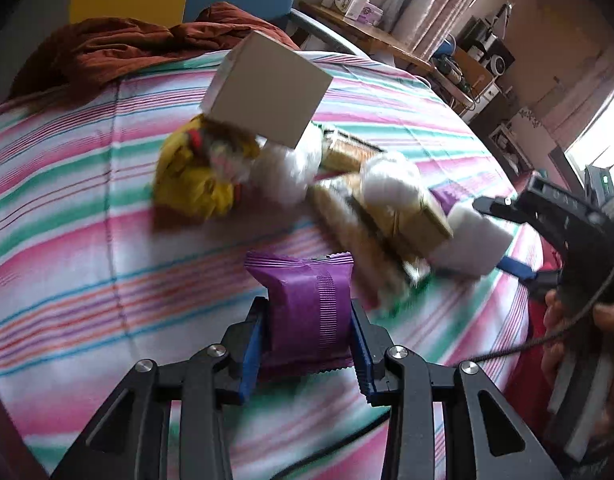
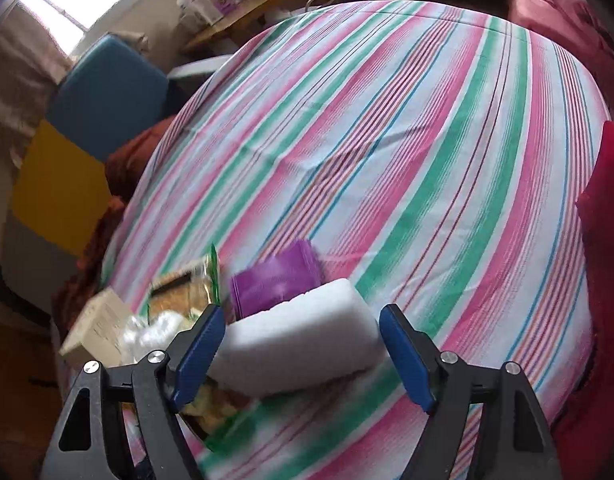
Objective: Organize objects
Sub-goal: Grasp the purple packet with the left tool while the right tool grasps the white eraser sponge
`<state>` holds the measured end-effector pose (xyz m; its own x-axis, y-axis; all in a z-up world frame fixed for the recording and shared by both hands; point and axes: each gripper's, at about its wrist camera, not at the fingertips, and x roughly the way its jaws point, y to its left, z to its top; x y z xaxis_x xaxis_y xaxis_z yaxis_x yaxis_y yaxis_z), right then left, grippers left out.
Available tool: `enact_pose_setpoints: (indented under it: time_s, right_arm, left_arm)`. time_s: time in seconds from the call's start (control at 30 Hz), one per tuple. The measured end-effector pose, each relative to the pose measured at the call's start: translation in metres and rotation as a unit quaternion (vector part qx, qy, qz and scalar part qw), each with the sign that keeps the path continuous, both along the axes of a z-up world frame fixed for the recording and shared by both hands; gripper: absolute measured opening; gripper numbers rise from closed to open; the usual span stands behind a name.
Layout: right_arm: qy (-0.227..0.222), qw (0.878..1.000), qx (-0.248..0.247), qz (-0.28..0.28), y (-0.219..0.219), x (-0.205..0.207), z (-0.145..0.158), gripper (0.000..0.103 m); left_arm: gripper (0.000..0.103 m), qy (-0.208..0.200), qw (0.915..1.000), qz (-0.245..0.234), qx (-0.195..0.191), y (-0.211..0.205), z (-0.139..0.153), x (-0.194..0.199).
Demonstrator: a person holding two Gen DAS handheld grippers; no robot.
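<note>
My left gripper [image 1: 307, 316] is shut on a purple snack packet [image 1: 307, 300] and holds it over the striped bedsheet [image 1: 87, 248]. Beyond it lies a pile: a cardboard box [image 1: 267, 88], a yellow bag [image 1: 191, 180], clear plastic wraps [image 1: 287, 172], gold biscuit packs [image 1: 387, 216] and a white foam block [image 1: 475, 240]. My right gripper [image 2: 301, 336] is open, its blue pads on either side of the white foam block [image 2: 299, 344], which rests on the pile. A second purple packet [image 2: 275, 280] lies just behind the block.
A rust-brown blanket [image 1: 127, 48] is bunched at the bed's far edge. A wooden shelf [image 1: 367, 36] with boxes stands beyond the bed. A red cloth [image 2: 607, 184] lies at the right side. A wide stretch of sheet [image 2: 387, 140] extends ahead of the right gripper.
</note>
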<state>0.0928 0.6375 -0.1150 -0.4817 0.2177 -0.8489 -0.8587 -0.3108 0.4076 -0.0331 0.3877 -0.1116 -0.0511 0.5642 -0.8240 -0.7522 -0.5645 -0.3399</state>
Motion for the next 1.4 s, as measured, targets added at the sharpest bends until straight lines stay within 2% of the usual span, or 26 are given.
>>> enact_pose_setpoints:
  time_s: [0.17, 0.23, 0.33, 0.43, 0.5, 0.57, 0.7, 0.8, 0.87, 0.97, 1.0, 1.03, 1.07, 1.23, 1.4]
  right_arm:
    - [0.007, 1.000, -0.021, 0.018, -0.026, 0.013, 0.005, 0.079]
    - [0.026, 0.997, -0.053, 0.039, -0.043, 0.022, 0.004, 0.079]
    - [0.027, 0.995, -0.069, 0.070, -0.063, 0.028, 0.006, 0.079]
    - [0.008, 0.995, -0.039, 0.096, -0.073, 0.028, 0.021, 0.079]
    - [-0.039, 0.990, 0.005, 0.135, -0.076, 0.016, 0.029, 0.079]
    - [-0.076, 0.978, 0.040, 0.188, -0.077, 0.002, 0.033, 0.079]
    - [-0.160, 0.933, 0.087, 0.309, -0.091, -0.032, 0.023, 0.080]
    - [-0.201, 0.913, 0.088, 0.344, -0.093, -0.046, 0.011, 0.080]
    - [-0.212, 0.907, 0.086, 0.355, -0.092, -0.052, 0.006, 0.080]
    - [-0.226, 0.906, 0.072, 0.352, -0.082, -0.052, -0.002, 0.079]
    - [-0.226, 0.906, 0.058, 0.352, -0.078, -0.053, -0.007, 0.077]
    - [-0.223, 0.908, 0.046, 0.352, -0.076, -0.053, -0.011, 0.068]
    - [-0.223, 0.909, 0.042, 0.349, -0.074, -0.052, -0.013, 0.068]
    - [-0.202, 0.913, 0.070, 0.347, -0.083, -0.038, 0.008, 0.064]
    - [-0.145, 0.926, 0.086, 0.339, -0.097, -0.008, 0.035, 0.064]
  left_arm:
    - [0.039, 0.016, 0.9998, -0.008, -0.007, -0.027, 0.002, 0.013]
    - [0.039, 0.018, 0.9998, -0.010, -0.008, -0.036, 0.002, 0.017]
    - [0.039, 0.023, 0.9996, -0.013, -0.007, -0.043, 0.003, 0.023]
    - [0.039, 0.022, 0.9997, -0.013, -0.006, -0.050, 0.003, 0.024]
    - [0.039, 0.022, 0.9996, -0.014, -0.006, -0.052, 0.003, 0.024]
    - [0.039, 0.022, 0.9996, -0.016, -0.005, -0.051, 0.003, 0.022]
    - [0.040, 0.021, 0.9996, -0.020, -0.007, -0.046, 0.003, 0.021]
    - [0.040, 0.019, 0.9996, -0.020, -0.007, -0.045, 0.003, 0.020]
    - [0.040, 0.026, 0.9993, -0.024, -0.009, -0.044, 0.003, 0.021]
    - [0.040, 0.039, 0.9988, -0.028, -0.013, -0.042, 0.003, 0.024]
    - [0.039, 0.043, 0.9985, -0.030, -0.014, -0.042, 0.003, 0.025]
    - [0.039, 0.047, 0.9983, -0.032, -0.014, -0.042, 0.003, 0.026]
    - [0.038, 0.050, 0.9981, -0.034, -0.015, -0.042, 0.003, 0.027]
    - [0.037, 0.050, 0.9980, -0.038, 0.004, -0.053, 0.012, 0.031]
    - [0.037, 0.046, 0.9979, -0.033, 0.034, -0.073, 0.031, 0.035]
